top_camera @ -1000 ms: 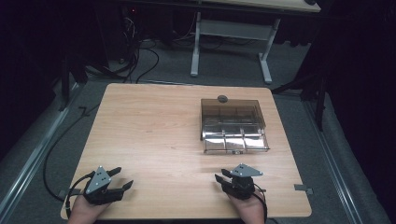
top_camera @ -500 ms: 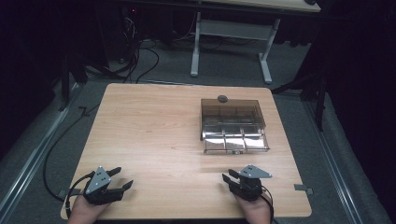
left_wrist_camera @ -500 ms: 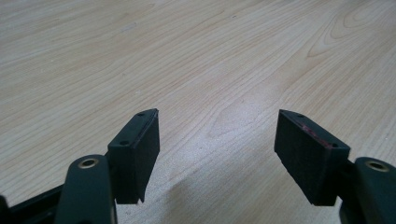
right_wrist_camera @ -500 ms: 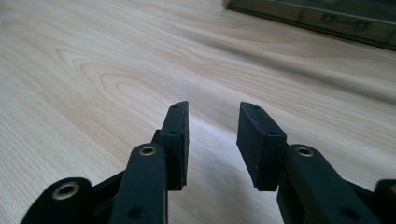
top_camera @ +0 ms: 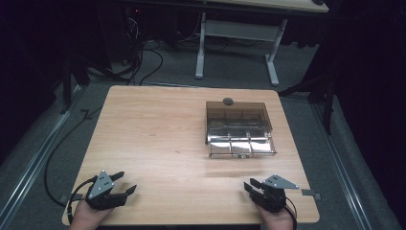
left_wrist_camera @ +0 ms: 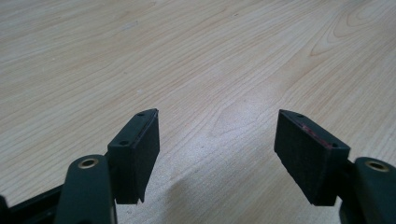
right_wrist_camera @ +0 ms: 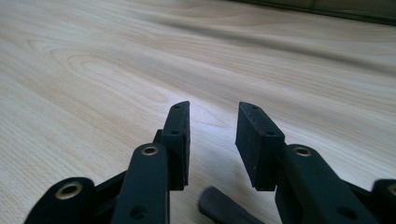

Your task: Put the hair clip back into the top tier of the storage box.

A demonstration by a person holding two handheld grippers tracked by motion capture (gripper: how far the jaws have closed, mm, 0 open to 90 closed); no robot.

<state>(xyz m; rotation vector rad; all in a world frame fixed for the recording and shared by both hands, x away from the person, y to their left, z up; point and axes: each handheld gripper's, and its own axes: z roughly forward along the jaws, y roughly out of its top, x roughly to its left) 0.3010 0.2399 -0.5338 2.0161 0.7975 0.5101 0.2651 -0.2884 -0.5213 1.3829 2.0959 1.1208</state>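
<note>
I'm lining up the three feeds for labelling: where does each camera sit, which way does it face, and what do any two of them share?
High view: fixed above the person's side, looking forward and down on the table and clear box; shows both hands, left gripper and right gripper.
Left gripper view: rides the left gripper, looks low along wide-open jaws over bare wood.
Right gripper view: rides the right gripper, looks along narrower, empty jaws toward the table edge.
Shared: both gripper views show the wood tabletop also seen from above.
</note>
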